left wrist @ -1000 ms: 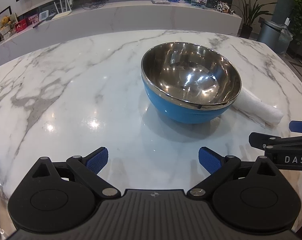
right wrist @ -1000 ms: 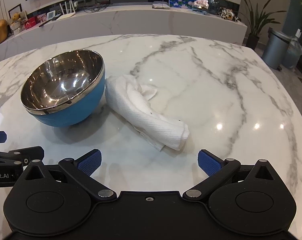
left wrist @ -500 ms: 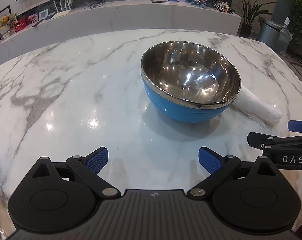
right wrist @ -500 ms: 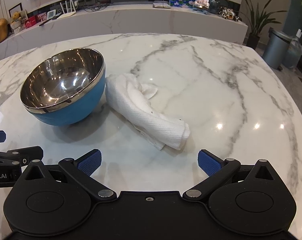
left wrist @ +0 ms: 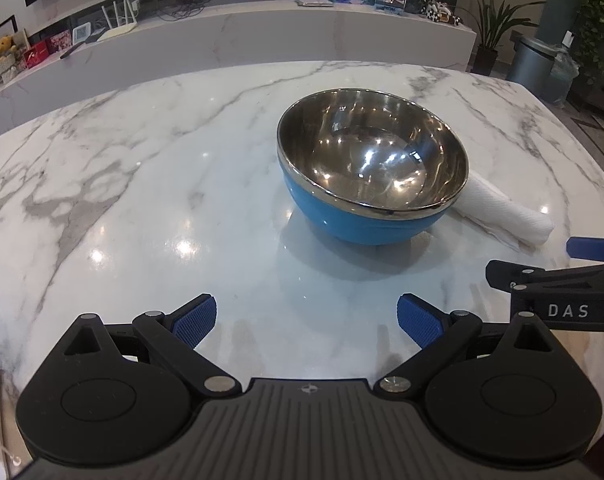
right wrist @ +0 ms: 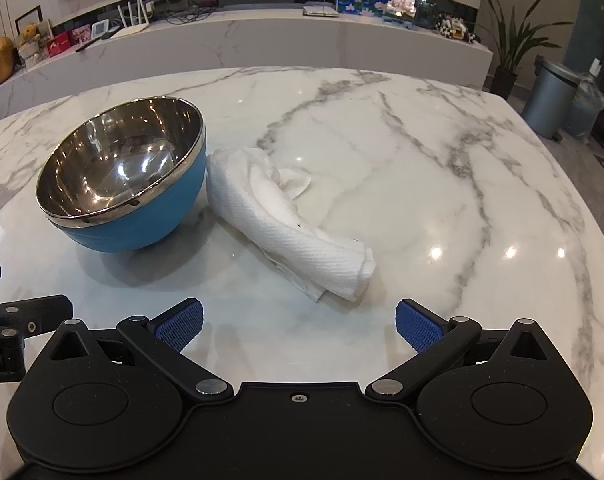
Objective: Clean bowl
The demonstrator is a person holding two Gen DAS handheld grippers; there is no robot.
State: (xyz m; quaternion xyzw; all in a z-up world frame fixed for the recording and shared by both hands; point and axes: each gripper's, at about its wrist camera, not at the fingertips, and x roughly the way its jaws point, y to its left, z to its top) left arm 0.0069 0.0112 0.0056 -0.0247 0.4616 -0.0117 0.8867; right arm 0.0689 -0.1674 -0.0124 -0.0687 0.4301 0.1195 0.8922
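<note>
A blue bowl [left wrist: 372,168] with a shiny steel inside stands tilted on the white marble table [left wrist: 142,184]; it also shows in the right wrist view [right wrist: 122,180]. A rolled white cloth [right wrist: 290,232] lies right beside it, touching its right side, partly hidden behind the bowl in the left wrist view [left wrist: 506,216]. My left gripper [left wrist: 306,320] is open and empty, short of the bowl. My right gripper [right wrist: 298,326] is open and empty, just short of the cloth's near end.
A long marble counter [right wrist: 262,40] with a router, pictures and small ornaments runs behind the table. A grey bin [right wrist: 550,96] and potted plants [right wrist: 514,44] stand on the floor at the right. The table's right edge is close [right wrist: 598,240].
Both grippers have crept slightly forward toward the bowl and cloth. The bowl and cloth have not moved.
</note>
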